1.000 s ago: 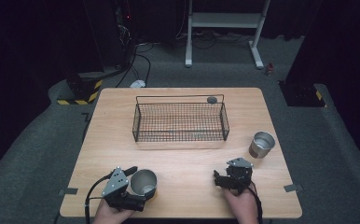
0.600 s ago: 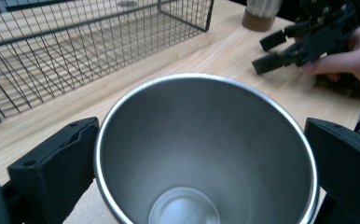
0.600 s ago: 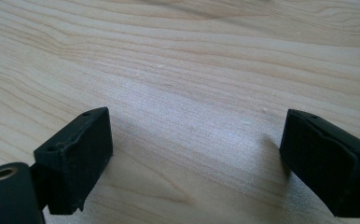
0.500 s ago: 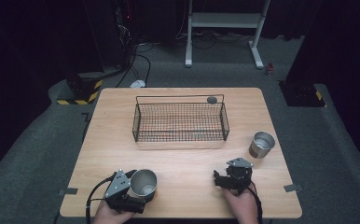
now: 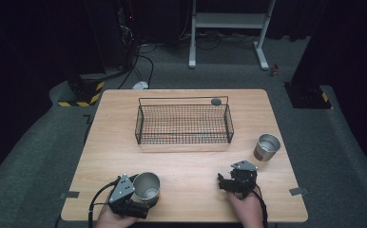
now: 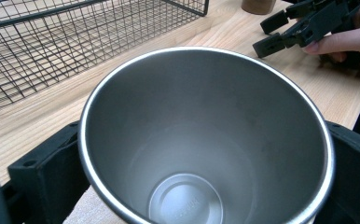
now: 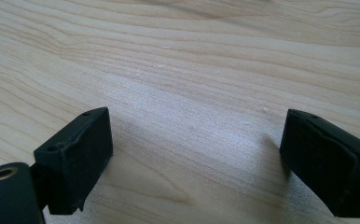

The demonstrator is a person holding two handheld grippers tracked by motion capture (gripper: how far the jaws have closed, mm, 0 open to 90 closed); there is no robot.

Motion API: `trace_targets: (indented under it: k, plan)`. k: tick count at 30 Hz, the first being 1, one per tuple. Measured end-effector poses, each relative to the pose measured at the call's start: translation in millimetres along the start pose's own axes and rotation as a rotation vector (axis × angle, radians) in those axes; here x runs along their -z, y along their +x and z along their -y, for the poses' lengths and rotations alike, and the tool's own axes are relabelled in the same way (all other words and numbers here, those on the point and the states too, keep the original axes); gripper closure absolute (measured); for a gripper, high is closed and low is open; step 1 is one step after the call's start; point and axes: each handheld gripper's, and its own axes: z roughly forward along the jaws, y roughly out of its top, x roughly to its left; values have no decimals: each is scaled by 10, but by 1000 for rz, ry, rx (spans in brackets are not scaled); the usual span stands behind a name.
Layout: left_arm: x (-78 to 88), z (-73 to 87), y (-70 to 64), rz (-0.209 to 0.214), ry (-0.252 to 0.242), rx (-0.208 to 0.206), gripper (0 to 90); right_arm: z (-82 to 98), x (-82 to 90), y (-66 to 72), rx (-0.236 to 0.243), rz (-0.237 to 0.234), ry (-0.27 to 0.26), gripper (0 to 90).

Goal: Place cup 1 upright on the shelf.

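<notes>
My pale woodgrain table [image 5: 186, 164] carries a black wire-mesh basket [image 5: 183, 124] at its far middle. The steel cup [image 6: 206, 140], smooth and tapered, sits clamped between my left gripper's [image 5: 136, 197] jaws at the near-left edge, its outer wall hidden from the gripper view. My right gripper [image 7: 197, 163] rests wide open over bare wood, holding nothing. A second metal cup [image 5: 267, 147] stands at the right.
</notes>
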Motion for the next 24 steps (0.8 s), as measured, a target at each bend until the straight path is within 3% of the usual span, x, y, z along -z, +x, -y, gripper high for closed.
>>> trace_targets:
  k: [16, 24]
  plan:
    - [11, 27, 8, 2, -35, -4, 104, 0, 1, 0, 0, -1, 2, 92]
    - [13, 31, 10, -5, -39, -8, 111, 0, 1, 0, 0, -1, 2, 92]
